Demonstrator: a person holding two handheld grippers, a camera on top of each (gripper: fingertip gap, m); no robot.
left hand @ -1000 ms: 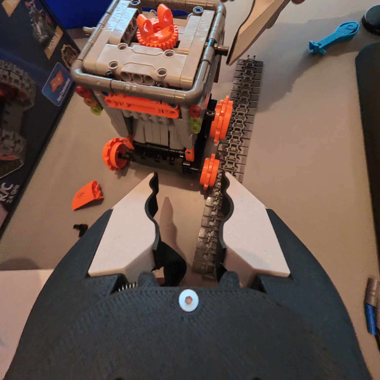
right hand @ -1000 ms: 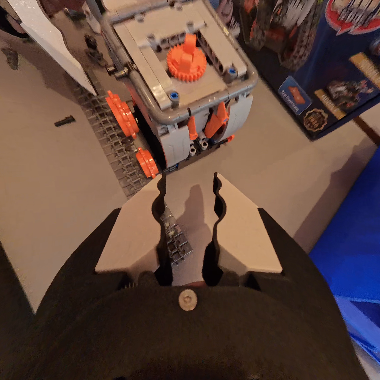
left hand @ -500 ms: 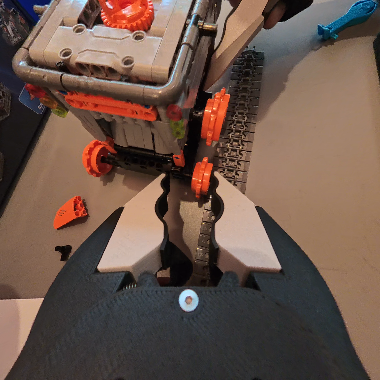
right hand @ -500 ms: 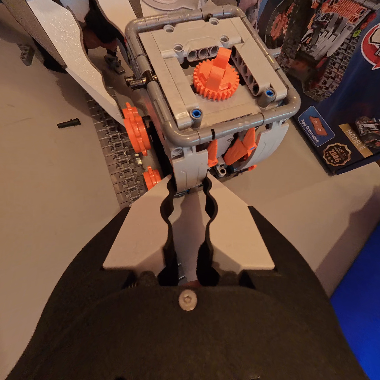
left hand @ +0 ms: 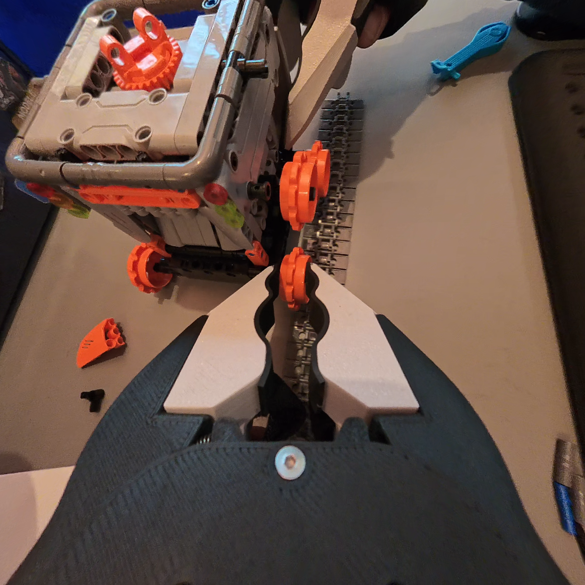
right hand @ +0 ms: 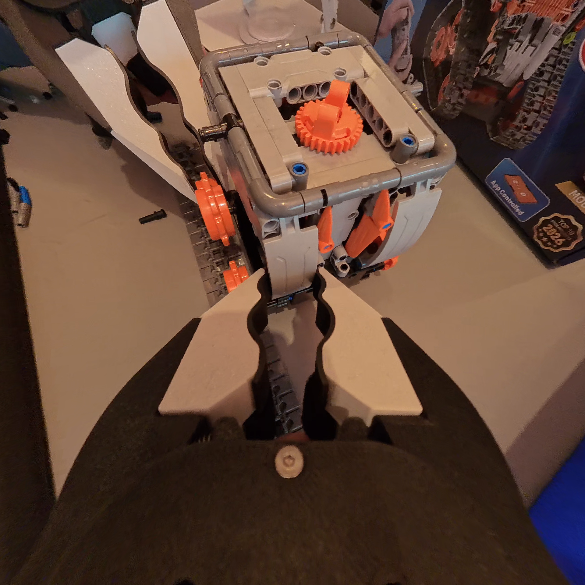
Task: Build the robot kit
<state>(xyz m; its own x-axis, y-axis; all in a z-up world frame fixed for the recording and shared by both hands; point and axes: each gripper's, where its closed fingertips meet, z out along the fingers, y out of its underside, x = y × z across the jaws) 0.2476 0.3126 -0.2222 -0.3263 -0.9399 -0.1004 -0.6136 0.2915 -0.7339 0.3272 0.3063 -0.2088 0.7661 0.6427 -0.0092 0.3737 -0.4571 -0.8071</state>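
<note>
A grey brick-built vehicle body with an orange gear on top stands on the table beside a flat grey track strip. My left gripper is closed around the small orange sprocket wheel at the body's near lower corner. In the right wrist view my right gripper is closed on the grey curved corner panel of the body. The track runs under it. Each gripper shows at the far side in the other's view.
An orange wedge piece and a small black pin lie left of my left gripper. A blue tool and a black mat are at the right. A printed box stands beside the body. Another black pin lies near the track. Across from one pair of fingers to the other is roughly 9 cm. Measured from the fingertips, the track is 4 cm or so from the left gripper and 10 cm from the right.
Both grippers moved in toward the body and narrowed. The left one closed around the small orange wheel, the right one onto the grey corner panel.
</note>
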